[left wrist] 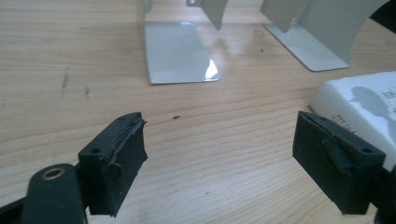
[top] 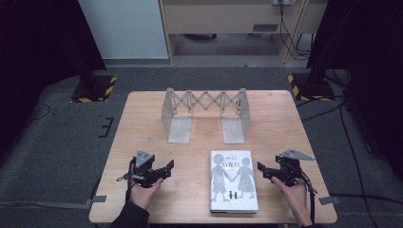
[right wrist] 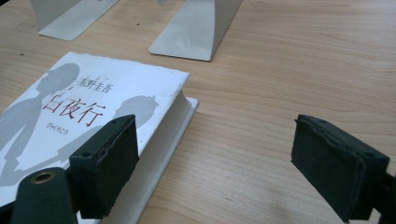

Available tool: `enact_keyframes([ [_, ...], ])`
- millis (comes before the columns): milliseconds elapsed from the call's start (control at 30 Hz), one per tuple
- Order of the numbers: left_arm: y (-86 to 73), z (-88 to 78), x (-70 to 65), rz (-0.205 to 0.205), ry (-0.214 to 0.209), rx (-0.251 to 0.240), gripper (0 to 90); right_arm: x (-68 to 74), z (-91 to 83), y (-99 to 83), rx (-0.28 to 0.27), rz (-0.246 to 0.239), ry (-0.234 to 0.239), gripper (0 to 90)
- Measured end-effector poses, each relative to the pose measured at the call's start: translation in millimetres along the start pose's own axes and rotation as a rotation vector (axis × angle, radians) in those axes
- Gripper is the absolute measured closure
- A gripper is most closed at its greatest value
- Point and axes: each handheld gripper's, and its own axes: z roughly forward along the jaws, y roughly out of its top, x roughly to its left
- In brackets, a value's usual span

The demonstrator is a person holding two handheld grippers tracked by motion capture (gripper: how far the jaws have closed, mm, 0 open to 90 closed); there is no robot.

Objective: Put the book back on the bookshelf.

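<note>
A white book (top: 233, 180) with grey silhouette figures on its cover lies flat near the table's front edge, between the two grippers. The same book (right wrist: 88, 112) shows beside the right gripper's left jaw, and its corner (left wrist: 364, 105) shows at the right of the left gripper view. My left gripper (top: 164, 170) is held open to the left of the book, with nothing between its jaws. My right gripper (top: 264, 170) is held open just right of the book, also with nothing in it. A grey metal expanding bookend rack (top: 205, 114) stands at the back middle of the table.
The wooden table (top: 285, 123) is bare around the rack and the book. The rack's flat base plates (left wrist: 180, 53) lie ahead of the left gripper. Dark stand bases with yellow-black stripes (top: 95, 88) sit on the floor beyond the table corners.
</note>
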Motion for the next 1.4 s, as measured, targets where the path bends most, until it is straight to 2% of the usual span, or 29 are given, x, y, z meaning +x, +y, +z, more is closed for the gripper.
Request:
enact_keyframes([
  [300, -0.7, 6.7, -20.5, 0.024, -0.052, 0.005, 17.1, 18.0, 4.4, -0.7, -0.006, -0.012, 0.042, 15.2],
  [567, -2.8, 14.5, -38.9, 0.076, -0.091, 0.031, 17.1, 28.3, 10.6, -2.7, 0.010, -0.029, 0.081, 15.2],
  [800, -6.0, 21.2, -55.1, 0.102, -0.132, 0.052, 18.2, 33.8, 12.9, -3.5, 0.009, -0.034, 0.098, 15.2],
  [867, -7.7, 24.9, -63.4, 0.116, -0.150, 0.058, 18.1, 36.0, 14.5, -4.4, 0.016, -0.035, 0.103, 15.2],
  [1400, -19.5, 42.6, -99.1, 0.191, -0.216, 0.129, 17.8, 46.2, 23.6, -9.2, 0.034, -0.052, 0.141, 15.5],
])
